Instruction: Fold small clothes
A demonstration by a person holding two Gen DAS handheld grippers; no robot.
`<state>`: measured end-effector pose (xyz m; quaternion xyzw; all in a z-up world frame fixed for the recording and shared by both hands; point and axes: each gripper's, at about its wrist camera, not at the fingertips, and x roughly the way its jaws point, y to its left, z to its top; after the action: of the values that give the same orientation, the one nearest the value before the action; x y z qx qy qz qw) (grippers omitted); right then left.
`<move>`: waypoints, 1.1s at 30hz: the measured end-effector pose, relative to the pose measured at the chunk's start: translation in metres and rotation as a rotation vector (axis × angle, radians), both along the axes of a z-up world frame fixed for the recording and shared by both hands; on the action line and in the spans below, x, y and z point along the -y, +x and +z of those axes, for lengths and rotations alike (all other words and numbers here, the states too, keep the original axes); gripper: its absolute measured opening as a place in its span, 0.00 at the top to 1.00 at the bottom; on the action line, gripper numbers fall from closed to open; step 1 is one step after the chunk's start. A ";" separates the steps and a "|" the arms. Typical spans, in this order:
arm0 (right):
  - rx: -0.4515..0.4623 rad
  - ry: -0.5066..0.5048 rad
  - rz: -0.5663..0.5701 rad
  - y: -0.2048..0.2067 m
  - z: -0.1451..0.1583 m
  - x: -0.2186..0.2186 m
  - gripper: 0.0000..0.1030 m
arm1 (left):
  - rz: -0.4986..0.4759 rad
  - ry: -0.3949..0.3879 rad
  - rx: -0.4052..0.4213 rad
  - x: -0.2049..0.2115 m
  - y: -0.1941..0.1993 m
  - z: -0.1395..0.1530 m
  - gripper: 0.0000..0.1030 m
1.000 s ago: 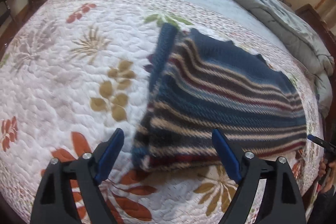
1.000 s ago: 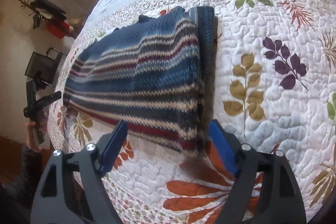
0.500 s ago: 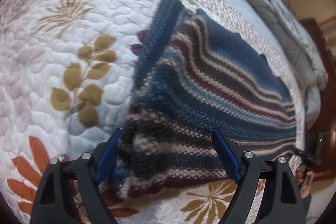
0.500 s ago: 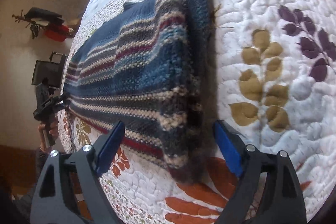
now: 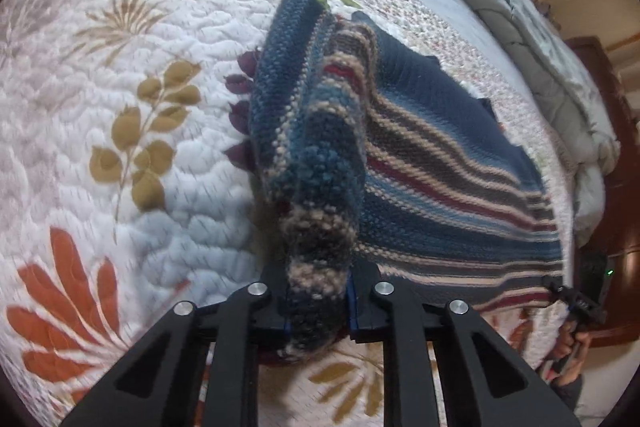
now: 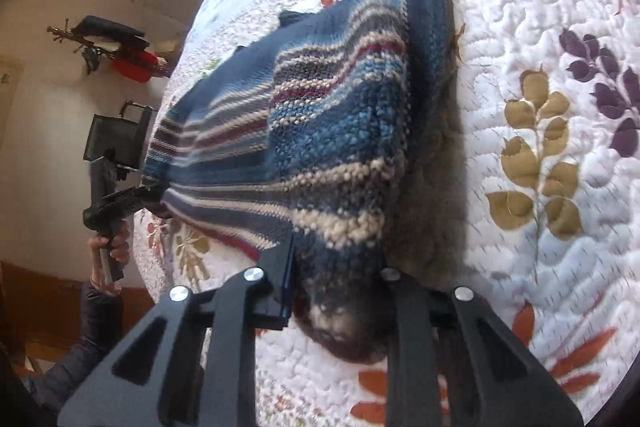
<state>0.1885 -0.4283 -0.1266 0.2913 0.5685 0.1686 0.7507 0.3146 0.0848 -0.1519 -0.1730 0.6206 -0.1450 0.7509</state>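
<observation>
sweater (image 5: 440, 163) lies flat on the quilted bed (image 5: 120, 107), long axis stretching between my hands. left tongs (image 5: 318, 301) and right tongs (image 6: 338, 291) have just closed, each pinching a near hem corner, body stretching away toward the bed's far edge.

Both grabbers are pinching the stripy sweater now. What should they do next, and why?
Probably lift both corners together and carry them toward the far edge. The left gripper and right gripper have just closed on the sweater's near hem, which bunches between the fingers while the rest lies flat on the quilt.
</observation>
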 end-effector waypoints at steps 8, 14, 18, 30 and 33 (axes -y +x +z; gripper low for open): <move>0.004 -0.046 0.013 -0.043 0.032 0.020 0.81 | -0.089 -0.082 -0.021 0.024 -0.049 0.022 0.83; -0.039 -0.062 -0.002 -0.108 0.035 0.042 0.81 | -0.168 -0.103 -0.036 0.039 -0.103 0.028 0.83; -0.068 -0.087 -0.001 -0.146 0.031 0.045 0.81 | -0.214 -0.044 -0.032 0.052 -0.137 0.024 0.83; -0.108 -0.130 -0.089 -0.160 -0.033 0.045 0.70 | -0.138 0.063 0.008 0.056 -0.153 -0.027 0.66; -0.105 -0.137 -0.084 -0.164 -0.028 0.046 0.57 | -0.149 0.056 -0.012 0.039 -0.156 -0.019 0.60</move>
<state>0.0249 -0.4748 -0.1549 0.2713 0.6047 0.0823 0.7443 0.1581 0.0453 -0.1711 -0.1061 0.6401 -0.1818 0.7389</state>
